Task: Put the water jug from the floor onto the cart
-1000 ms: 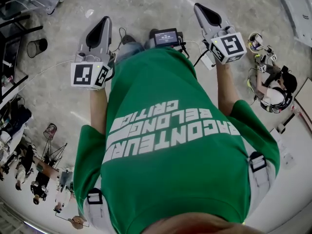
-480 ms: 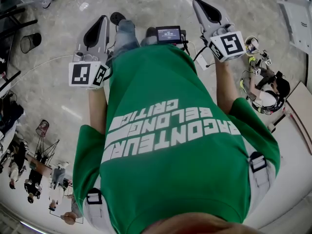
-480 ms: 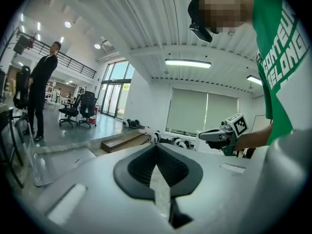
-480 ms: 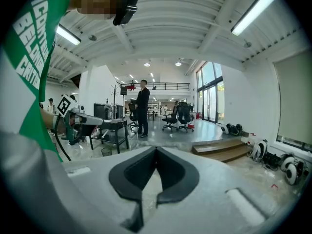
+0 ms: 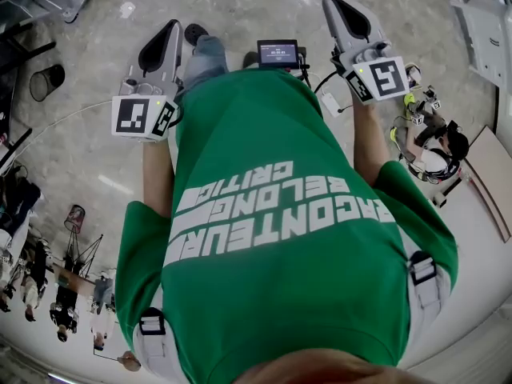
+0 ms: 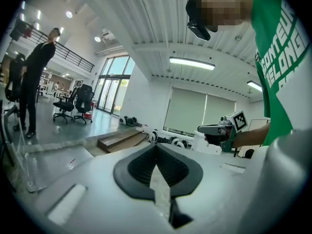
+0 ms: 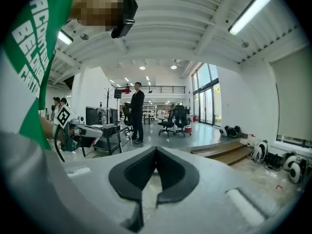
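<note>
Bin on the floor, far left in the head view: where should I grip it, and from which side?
Take the bin by its top rim, from above: it appears to stand upright with its mouth open, so one jaw can slip inside the wall. The left gripper, nearer it, is shut; open it first.

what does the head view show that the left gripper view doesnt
Only the head view: a small dark screen at the person's waist, a black round bin on the floor and someone seated on the floor. Only the left gripper view: black office chairs, a low wooden platform and a long ceiling light. Both: the green printed shirt and the right gripper.
</note>
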`<state>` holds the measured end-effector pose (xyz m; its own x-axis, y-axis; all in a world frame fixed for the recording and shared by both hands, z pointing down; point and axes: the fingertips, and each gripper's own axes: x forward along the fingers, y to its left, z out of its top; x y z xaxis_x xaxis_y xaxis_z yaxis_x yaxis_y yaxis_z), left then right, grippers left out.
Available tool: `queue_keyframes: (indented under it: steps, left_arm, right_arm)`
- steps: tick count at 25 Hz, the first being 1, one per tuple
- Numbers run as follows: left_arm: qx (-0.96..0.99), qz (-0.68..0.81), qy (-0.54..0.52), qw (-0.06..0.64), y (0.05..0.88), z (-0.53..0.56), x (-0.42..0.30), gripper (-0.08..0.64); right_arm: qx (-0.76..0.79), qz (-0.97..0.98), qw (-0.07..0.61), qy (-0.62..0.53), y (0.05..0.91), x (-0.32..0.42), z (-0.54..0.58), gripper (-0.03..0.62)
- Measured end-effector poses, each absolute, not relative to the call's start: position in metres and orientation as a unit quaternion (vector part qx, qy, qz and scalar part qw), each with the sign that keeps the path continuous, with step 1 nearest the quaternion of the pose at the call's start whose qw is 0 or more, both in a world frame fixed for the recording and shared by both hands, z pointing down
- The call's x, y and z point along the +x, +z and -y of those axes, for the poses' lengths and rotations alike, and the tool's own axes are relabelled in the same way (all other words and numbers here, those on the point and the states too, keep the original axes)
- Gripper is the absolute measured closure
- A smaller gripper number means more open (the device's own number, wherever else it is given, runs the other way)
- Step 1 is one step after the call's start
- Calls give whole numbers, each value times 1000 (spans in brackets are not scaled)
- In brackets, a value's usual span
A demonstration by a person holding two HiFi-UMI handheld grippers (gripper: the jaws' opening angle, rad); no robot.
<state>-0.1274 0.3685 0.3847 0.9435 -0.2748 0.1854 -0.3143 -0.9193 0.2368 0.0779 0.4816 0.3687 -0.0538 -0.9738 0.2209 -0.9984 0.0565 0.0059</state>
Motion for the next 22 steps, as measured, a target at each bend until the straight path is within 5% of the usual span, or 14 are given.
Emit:
queue_keyframes:
  steps: [22]
  left_arm:
    - [980, 100, 98, 142, 392, -222, -98, 543]
  right_arm:
    - [751, 643, 116, 99, 386, 131, -360, 600]
